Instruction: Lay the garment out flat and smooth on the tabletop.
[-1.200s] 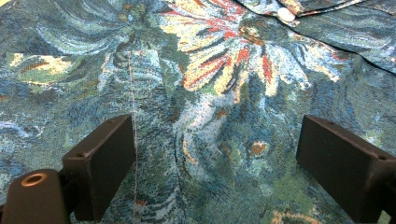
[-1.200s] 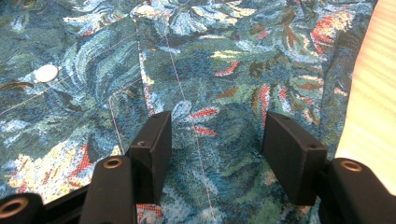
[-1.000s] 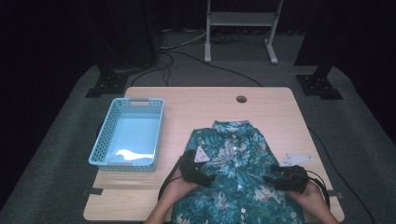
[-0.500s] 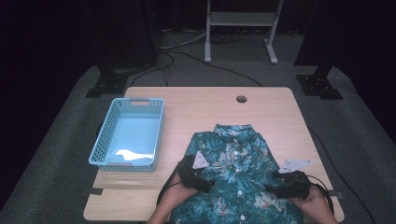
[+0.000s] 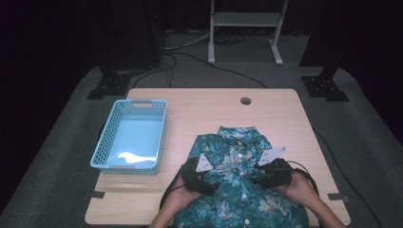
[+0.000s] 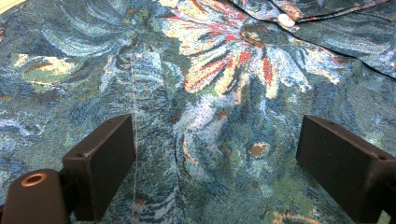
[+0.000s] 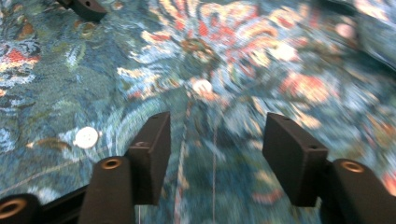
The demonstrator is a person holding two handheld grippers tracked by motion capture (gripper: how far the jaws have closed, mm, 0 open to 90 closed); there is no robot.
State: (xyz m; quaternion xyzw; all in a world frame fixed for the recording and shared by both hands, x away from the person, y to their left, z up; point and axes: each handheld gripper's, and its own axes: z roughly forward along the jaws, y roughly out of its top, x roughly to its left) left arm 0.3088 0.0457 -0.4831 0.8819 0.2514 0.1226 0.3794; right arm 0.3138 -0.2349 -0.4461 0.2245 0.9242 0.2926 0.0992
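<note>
A teal floral shirt [image 5: 237, 159] lies buttoned-side up on the near half of the wooden table [image 5: 209, 107], collar pointing away from me. My left gripper [image 5: 199, 175] rests on its left side. In the left gripper view the left gripper [image 6: 215, 128] stands wide open over flat cloth [image 6: 219, 70], pinching nothing. My right gripper [image 5: 273, 173] sits on the shirt's right side. In the blurred right gripper view the right gripper [image 7: 218, 119] is open; its jaws have just been closing, with only flat fabric and a seam between them. White buttons [image 7: 87, 137] show nearby.
A light blue plastic basket [image 5: 110, 142] stands at the table's left with a white scrap [image 5: 130, 156] inside. A cable hole [image 5: 245, 100] sits near the far edge. Beyond the table stand a metal frame [image 5: 244, 21] and floor cables [image 5: 190, 57].
My right hand has slid left and slightly away from me, onto the shirt's right front. The left hand has stayed where it was.
</note>
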